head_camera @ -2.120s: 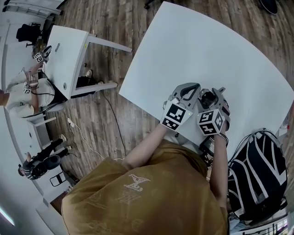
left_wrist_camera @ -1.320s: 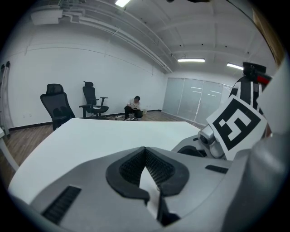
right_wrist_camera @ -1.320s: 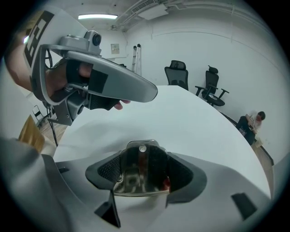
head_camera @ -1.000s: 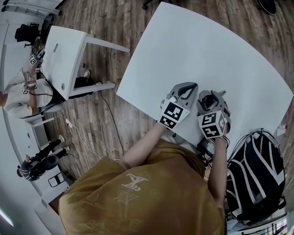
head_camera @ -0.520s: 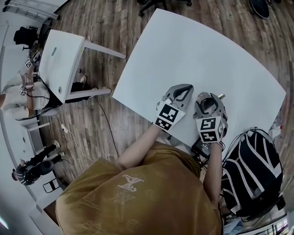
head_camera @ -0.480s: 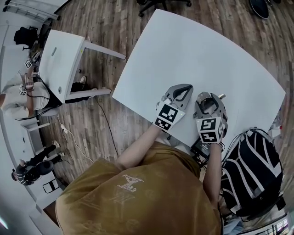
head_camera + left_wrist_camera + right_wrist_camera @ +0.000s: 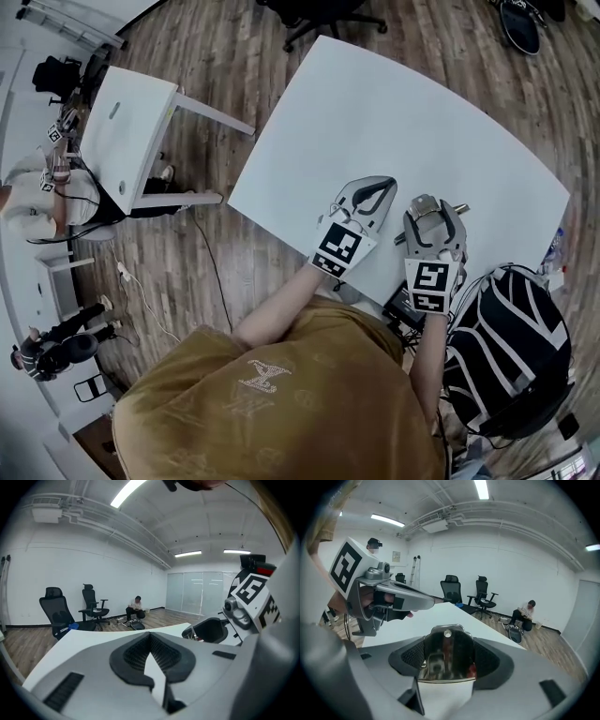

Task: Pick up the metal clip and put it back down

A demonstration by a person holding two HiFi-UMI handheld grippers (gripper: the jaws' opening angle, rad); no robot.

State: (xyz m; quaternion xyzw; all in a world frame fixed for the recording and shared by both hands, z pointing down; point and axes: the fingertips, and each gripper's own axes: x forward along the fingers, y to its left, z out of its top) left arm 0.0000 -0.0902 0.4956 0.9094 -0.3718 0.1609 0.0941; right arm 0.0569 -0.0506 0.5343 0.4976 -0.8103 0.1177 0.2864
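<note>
A person in a mustard-brown shirt (image 7: 272,394) stands at the near edge of a large white table (image 7: 403,112), seen from above, holding a tong-like gripper in each hand. The two tools sit side by side over the table's near edge, both pointing away from the person.

The right gripper (image 7: 449,637) has its jaws closed on the metal clip (image 7: 440,663). The clip is shiny and chrome-coloured, with a small round hole near its top, and it stands upright between the dark ribbed pads (image 7: 492,660). It is in the jaws, over the white tabletop; whether it touches the surface cannot be made out. In the head view the right gripper (image 7: 428,208) is the one nearer the striped black-and-white backpack (image 7: 511,347) on the floor.

The left gripper (image 7: 151,641) has its jaws brought together at the tips, with nothing between them; only white tabletop shows through the narrow slit lower down. In the head view the left gripper (image 7: 380,187) lies just beside the right one.

Around them is a wood floor (image 7: 216,37), a smaller white table (image 7: 127,122) to the left, two black office chairs (image 7: 452,590) against a white wall, and a person (image 7: 524,613) seated on the floor far off.
</note>
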